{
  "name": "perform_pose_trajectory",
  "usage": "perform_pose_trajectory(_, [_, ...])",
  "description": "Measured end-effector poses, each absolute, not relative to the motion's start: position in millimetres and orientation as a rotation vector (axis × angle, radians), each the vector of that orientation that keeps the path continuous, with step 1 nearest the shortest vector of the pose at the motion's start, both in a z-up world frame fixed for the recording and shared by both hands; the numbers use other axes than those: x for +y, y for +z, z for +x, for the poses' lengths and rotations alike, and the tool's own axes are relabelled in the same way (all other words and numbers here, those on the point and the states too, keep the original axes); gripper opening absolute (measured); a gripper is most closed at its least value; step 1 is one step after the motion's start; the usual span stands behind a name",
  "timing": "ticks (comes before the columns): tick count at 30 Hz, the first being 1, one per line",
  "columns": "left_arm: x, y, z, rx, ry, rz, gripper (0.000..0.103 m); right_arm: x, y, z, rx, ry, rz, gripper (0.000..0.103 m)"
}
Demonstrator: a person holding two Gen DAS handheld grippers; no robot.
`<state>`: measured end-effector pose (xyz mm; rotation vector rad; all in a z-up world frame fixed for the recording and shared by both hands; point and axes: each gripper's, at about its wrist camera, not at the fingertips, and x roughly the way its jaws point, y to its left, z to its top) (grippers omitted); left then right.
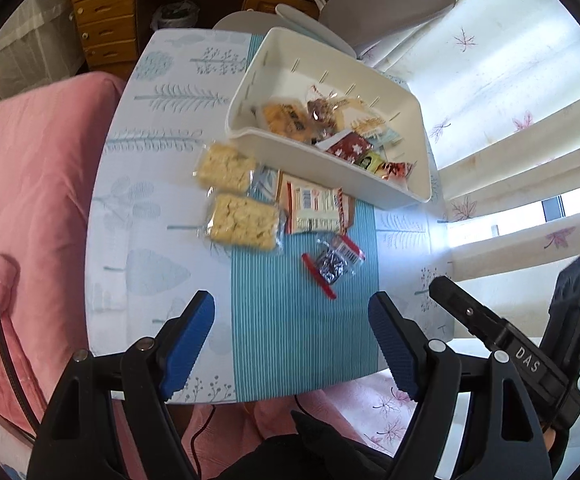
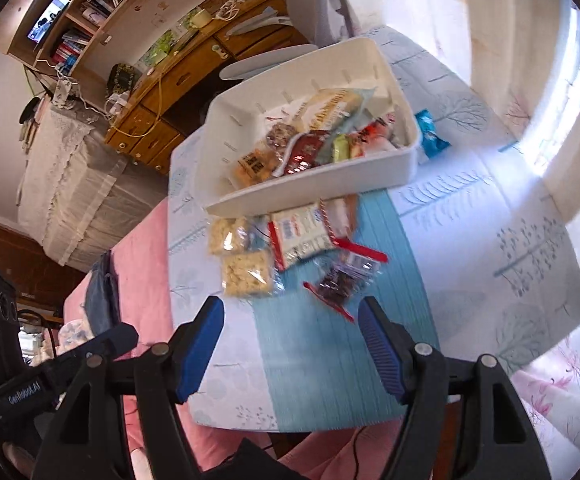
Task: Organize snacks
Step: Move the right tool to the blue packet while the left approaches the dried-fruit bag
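Two clear-wrapped pale rice-cracker packs (image 1: pixel 237 196) lie left on the patterned surface (image 1: pixel 150 216), beside a white printed pouch (image 1: pixel 314 208) and a dark red-edged packet (image 1: pixel 336 264). White plastic bin (image 1: pixel 394 190) holds mixed snacks. Left hand-held gripper (image 1: pixel 292 344) and right hand-held gripper (image 2: pixel 290 350) gape wide, empty.

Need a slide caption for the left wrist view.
Open hand-held gripper above table; four snacks lie outside the bin.

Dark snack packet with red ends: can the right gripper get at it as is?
Probably yes. The dark packet lies alone on the teal runner, just ahead of the open right gripper, with nothing between them.
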<state>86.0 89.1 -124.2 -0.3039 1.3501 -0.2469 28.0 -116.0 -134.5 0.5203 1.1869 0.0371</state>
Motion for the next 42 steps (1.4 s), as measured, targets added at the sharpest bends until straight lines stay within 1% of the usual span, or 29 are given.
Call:
perform_pose_trajectory(10, [71.9, -148.0, 73.6, 1.341, -0.255, -0.293, 0.079, -136.9, -148.3, -2.5, 1.122, -0.003, 0.401, 0.070])
perform_pose_trajectory(12, [62.7, -152.2, 74.5, 1.343, -0.246, -0.279, 0.083, -144.7, -149.6, -1.7, 1.108, 0.004, 0.357, 0.070])
perform_pose_trajectory(17, [40.7, -168.4, 80.5, 1.384, -0.216, -0.304, 0.083, -161.4, -152.8, 6.0, 1.078, 0.051, 0.241, 0.070])
perform_pose_trajectory(28, [-14.9, -205.9, 97.4, 1.439, -0.082, -0.375, 0.085, -210.9, -174.1, 52.9, 1.105, 0.143, 0.024, 0.070])
perform_pose_trajectory(30, [-26.3, -217.5, 100.9, 1.468, -0.040, -0.369, 0.091, -220.6, -179.5, 62.6, 1.106, 0.165, -0.013, 0.070])
perform_pose_trajectory(34, [-43.0, -238.3, 107.0, 1.512, 0.015, -0.379, 0.091, -235.5, -193.8, 82.9, 1.117, 0.183, -0.089, 0.070])
perform_pose_trajectory(42, [-63.0, -271.6, 118.5, 1.535, 0.142, -0.394, 0.091, -251.2, -221.2, 115.8, 1.055, 0.241, -0.199, 0.070])
